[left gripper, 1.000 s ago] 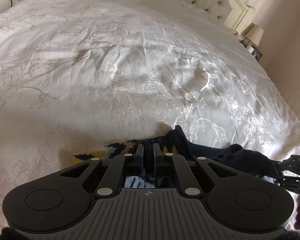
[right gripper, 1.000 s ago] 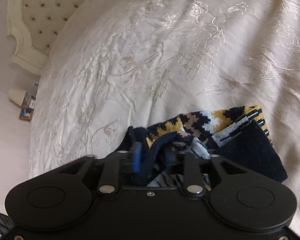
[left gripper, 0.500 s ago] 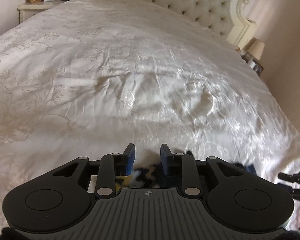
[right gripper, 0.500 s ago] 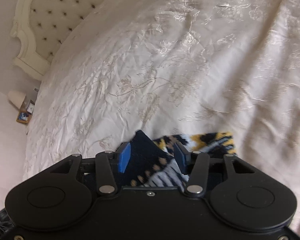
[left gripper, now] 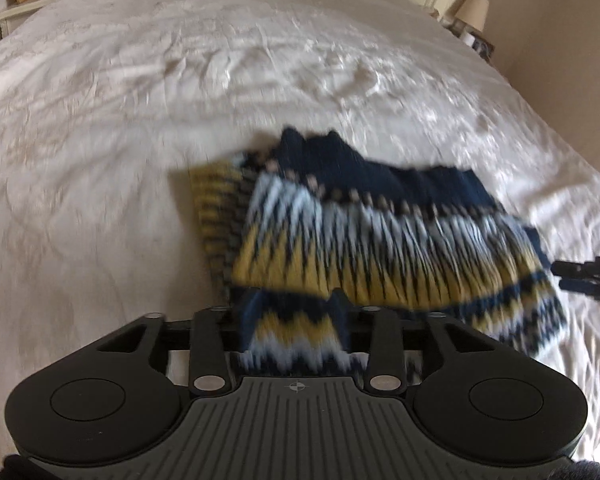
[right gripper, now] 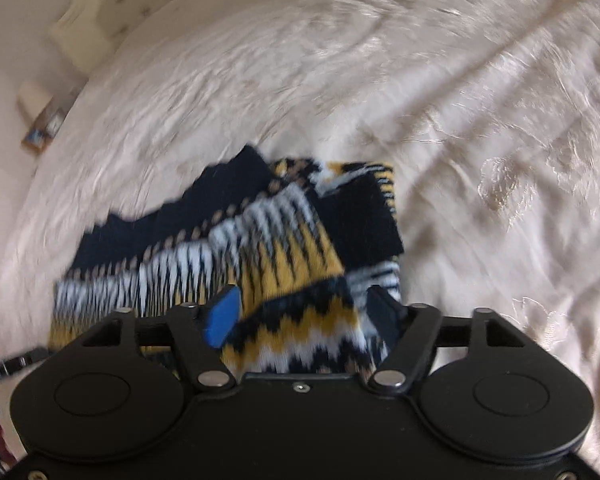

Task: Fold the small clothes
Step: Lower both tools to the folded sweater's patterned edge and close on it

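The left tool is black with a ribbed grey plate, round caps and silver rivets; the right tool is all black with a blue pad.

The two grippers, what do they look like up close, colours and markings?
The left gripper has a black linkage body with silver pivot pins, a ribbed grey centre plate and a small crosshair mark. The right gripper is all black, with round side discs and a blue finger pad.
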